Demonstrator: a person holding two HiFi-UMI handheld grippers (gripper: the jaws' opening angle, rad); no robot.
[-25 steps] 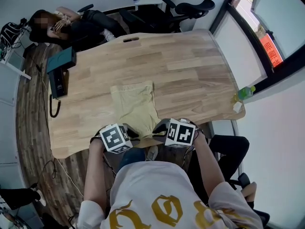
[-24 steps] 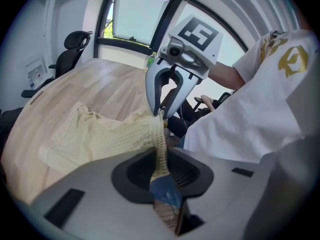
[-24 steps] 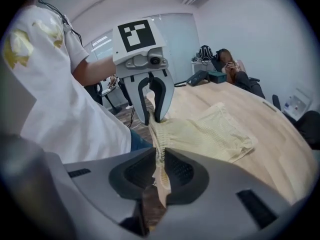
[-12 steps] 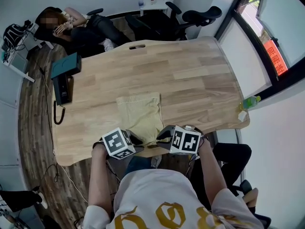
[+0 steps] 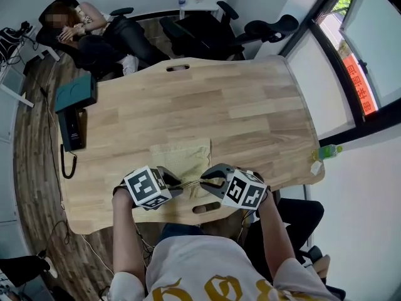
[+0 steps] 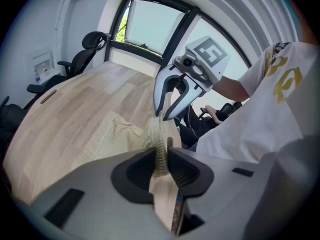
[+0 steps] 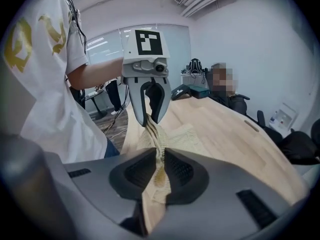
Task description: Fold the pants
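Pale yellow pants point(image 5: 180, 155) lie on the wooden table point(image 5: 244, 111) near its front edge. Both grippers hold the near end lifted just above the cloth. My left gripper point(image 5: 178, 185) is shut on one corner of that end, the fabric point(image 6: 159, 154) pinched between its pads. My right gripper point(image 5: 204, 182) is shut on the other corner point(image 7: 159, 165). The two grippers face each other a short way apart, with a bunched strip of cloth stretched between them. In the left gripper view the right gripper point(image 6: 164, 116) shows ahead; in the right gripper view the left gripper point(image 7: 150, 120) does.
A teal box point(image 5: 76, 93) and a black phone with a cord point(image 5: 70, 130) sit at the table's left. A green bottle point(image 5: 327, 150) stands at the right edge. Office chairs point(image 5: 207, 27) and a reclining person point(image 5: 94, 33) are beyond the far edge.
Both grippers have moved from the table's near edge inward over the table, carrying the pants' near end over the rest. Less of the pants lies flat and visible now.
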